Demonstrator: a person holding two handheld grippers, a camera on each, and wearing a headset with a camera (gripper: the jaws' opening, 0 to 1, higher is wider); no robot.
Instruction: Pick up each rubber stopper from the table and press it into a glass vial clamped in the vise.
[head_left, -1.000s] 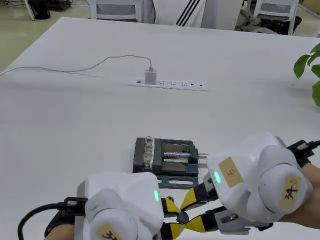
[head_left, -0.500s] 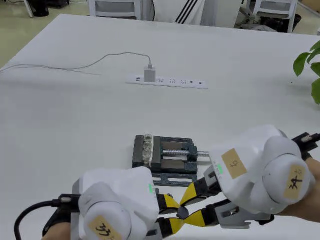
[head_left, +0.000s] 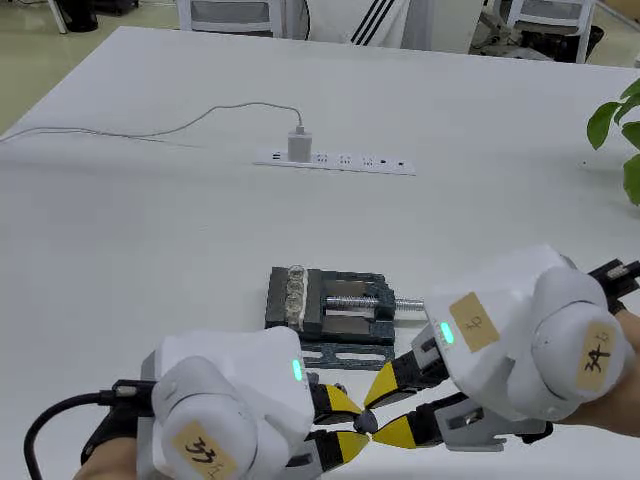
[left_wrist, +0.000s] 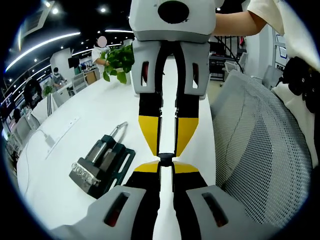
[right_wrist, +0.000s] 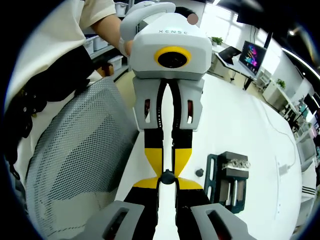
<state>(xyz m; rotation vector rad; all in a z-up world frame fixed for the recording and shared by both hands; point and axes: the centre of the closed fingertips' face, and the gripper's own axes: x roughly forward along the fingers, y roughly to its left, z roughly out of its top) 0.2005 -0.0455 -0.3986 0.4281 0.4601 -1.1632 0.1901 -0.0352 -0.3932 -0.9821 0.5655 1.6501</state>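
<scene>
A small dark rubber stopper (head_left: 365, 422) hangs above the table's near edge, pinched where the two grippers meet tip to tip. My left gripper (head_left: 352, 424) comes in from the lower left, my right gripper (head_left: 376, 419) from the right. Both pairs of yellow-tipped jaws are shut on the stopper (left_wrist: 165, 160) (right_wrist: 167, 176). The dark vise (head_left: 330, 312) stands just beyond them. It clamps a row of glass vials (head_left: 296, 294) at its left end, also visible as vials (left_wrist: 82, 172) and vials (right_wrist: 236, 163). Another loose stopper (right_wrist: 199, 172) lies on the table beside the vise (right_wrist: 227, 184).
A white power strip (head_left: 345, 165) with a charger (head_left: 300, 150) and a trailing cable lies further back. Plant leaves (head_left: 625, 130) reach in at the right edge. A grey mesh chair (right_wrist: 75, 150) stands at the table's near edge, below the grippers.
The grippers stay tip to tip on the stopper. They have drifted slightly up and to the right, and the head view has shifted a little.
</scene>
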